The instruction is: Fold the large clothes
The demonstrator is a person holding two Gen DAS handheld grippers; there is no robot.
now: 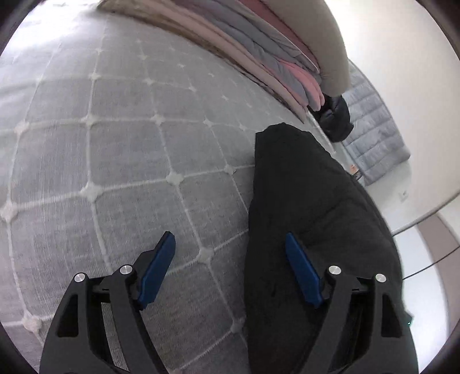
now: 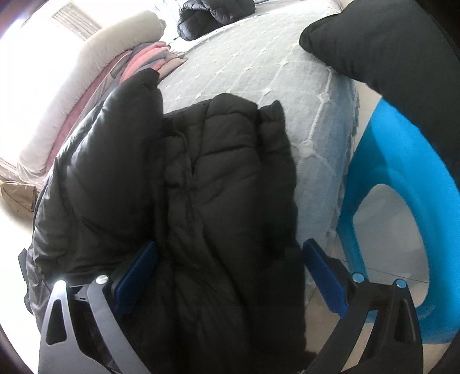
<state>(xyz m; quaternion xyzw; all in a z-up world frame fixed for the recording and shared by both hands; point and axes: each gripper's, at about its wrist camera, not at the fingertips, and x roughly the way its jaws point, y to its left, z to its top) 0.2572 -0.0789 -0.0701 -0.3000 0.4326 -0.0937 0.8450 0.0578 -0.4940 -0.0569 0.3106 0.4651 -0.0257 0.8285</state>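
Right wrist view showed the bed (image 2: 287, 69) first, a wide mattress under a grey quilted cover with pale stitched diamonds, and on its near edge lay the black puffer jacket (image 2: 207, 178), the largest loose thing there, spread with a sleeve (image 2: 123, 129) thrown up toward the stack of folded pink and grey bedding (image 2: 143, 57) by the long beige bolster (image 2: 95, 57). A second dark padded garment (image 2: 212, 14) sat bunched at the far side of the bed, well apart, and a blue plastic stool (image 2: 402, 187) stood on the floor beside the mattress. The jacket looked light for its bulk, soft and springy, with a slick shell likely to slide between pads and to puff back open once released, so thin single layers would probably slip; the quilted seams, the hem and the cuff seemed the firmer places to pinch, taking a good fold of fabric. The right claw (image 2: 230, 276) stood wide apart astride the jacket's lower part, its blue pads not visibly pressing the cloth, gripping nothing. In the left wrist view the left claw (image 1: 230, 270) was likewise spread wide and empty, one finger over bare cover, the other over the jacket's long edge (image 1: 310, 201).
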